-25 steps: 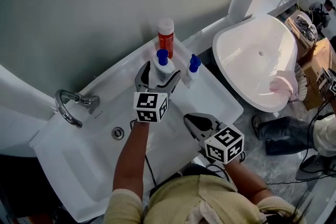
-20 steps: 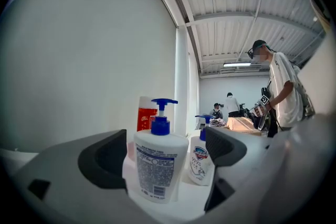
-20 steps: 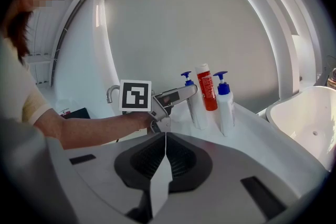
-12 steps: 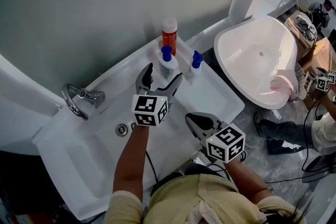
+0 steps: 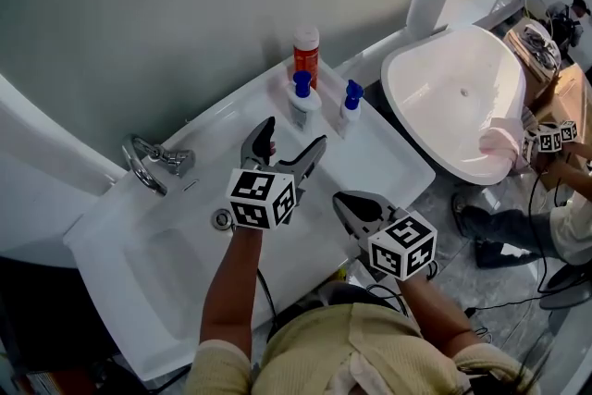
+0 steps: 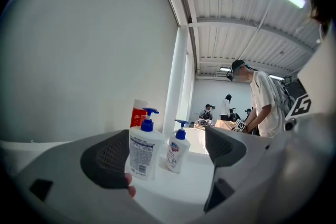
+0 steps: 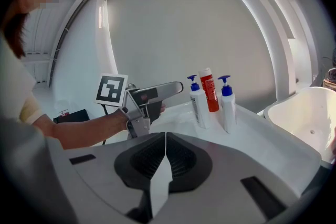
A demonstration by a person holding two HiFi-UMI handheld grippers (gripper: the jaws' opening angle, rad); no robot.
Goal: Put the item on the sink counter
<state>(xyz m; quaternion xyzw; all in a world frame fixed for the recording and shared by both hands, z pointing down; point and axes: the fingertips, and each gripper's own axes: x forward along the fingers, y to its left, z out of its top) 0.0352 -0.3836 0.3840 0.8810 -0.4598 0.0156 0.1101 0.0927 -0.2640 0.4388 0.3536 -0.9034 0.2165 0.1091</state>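
The white pump bottle (image 5: 302, 95) with the blue pump head stands upright on the white worktop (image 5: 388, 160), back near the wall. Its flat base sits square on the surface, and a panel of fine print faces me. It's just in front of the red bottle (image 5: 306, 51), with a smaller pump bottle (image 5: 350, 104) close beside it. It stands free of my left hand-held gripper (image 5: 294, 134).

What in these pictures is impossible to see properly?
- Red bottle with white cap: left gripper view, lower part hidden behind the larger white pump bottle.
- Print on that pump bottle's label: too small or blurred in every view.
- White sink basin, near side: head view, covered by the person's forearm.
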